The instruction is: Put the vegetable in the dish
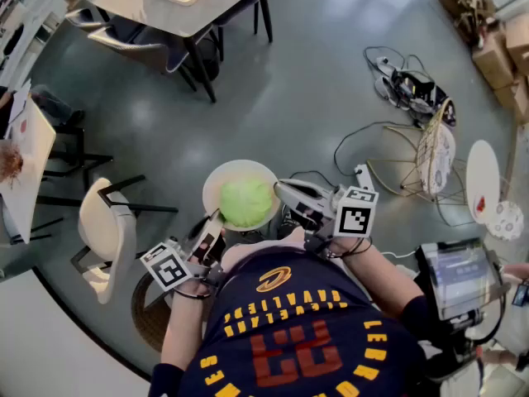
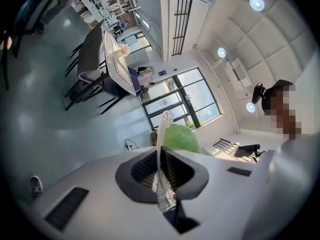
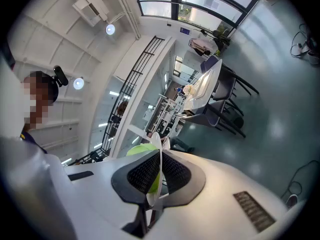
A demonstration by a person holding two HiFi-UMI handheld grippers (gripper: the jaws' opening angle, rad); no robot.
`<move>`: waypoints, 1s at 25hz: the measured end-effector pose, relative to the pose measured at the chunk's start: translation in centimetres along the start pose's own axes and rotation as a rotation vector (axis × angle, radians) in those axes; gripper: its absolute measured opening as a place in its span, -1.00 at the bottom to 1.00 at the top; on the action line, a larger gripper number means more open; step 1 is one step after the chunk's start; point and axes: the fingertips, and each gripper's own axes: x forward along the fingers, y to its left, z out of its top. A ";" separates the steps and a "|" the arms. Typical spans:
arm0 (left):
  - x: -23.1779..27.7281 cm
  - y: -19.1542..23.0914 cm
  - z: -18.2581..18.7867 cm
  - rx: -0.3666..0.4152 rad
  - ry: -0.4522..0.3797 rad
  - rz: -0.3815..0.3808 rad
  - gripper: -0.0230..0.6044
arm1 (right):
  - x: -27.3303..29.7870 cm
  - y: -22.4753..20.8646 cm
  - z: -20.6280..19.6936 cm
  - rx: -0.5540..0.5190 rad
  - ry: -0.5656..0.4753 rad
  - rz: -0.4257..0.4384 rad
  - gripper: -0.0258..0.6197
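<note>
Plainly, jersey (image 1: 281,337) reads "CAVALIERS"; vegetable (image 1: 245,203) sits in dish (image 1: 240,169).

The left gripper (image 1: 216,223) and right gripper (image 1: 281,191) have their jaws clamped on opposite rims of the dish (image 1: 228,170), over open grey floor (image 1: 289,89) that runs bare ahead to a table (image 1: 178,7). A white chair (image 1: 107,234) crowds the left; cables (image 1: 355,143) and a wire frame (image 1: 436,151) clutter the floor at the right.

Pale green vegetable (image 1: 245,203); white dish (image 1: 225,173); grey floor (image 1: 314,98); navy shirt (image 1: 241,289), yellow-and-red print
</note>
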 end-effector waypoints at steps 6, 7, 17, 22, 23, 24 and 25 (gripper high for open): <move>0.0 0.2 -0.2 0.004 0.004 -0.002 -0.89 | 0.0 -0.2 -0.4 0.006 0.003 -0.004 -0.87; 0.0 0.2 -0.1 0.008 0.006 -0.001 -0.89 | 0.0 -0.3 -0.4 0.011 0.002 -0.003 -0.87; 1.4 0.4 0.0 -0.025 0.007 0.007 -0.89 | -0.5 -1.5 0.5 0.010 -0.007 -0.041 -0.87; 3.1 0.4 -0.5 -0.036 0.012 0.019 -0.89 | -1.7 -2.5 1.7 0.026 -0.027 -0.053 -0.87; 3.3 0.4 -0.7 -0.041 0.013 0.022 -0.89 | -2.0 -2.6 1.9 0.025 -0.028 -0.053 -0.87; 3.5 0.4 -1.0 -0.047 0.014 0.023 -0.89 | -2.3 -2.6 2.0 0.024 -0.028 -0.053 -0.87; 3.8 0.3 -1.3 -0.053 0.015 0.023 -0.89 | -2.6 -2.6 2.1 0.022 -0.028 -0.053 -0.87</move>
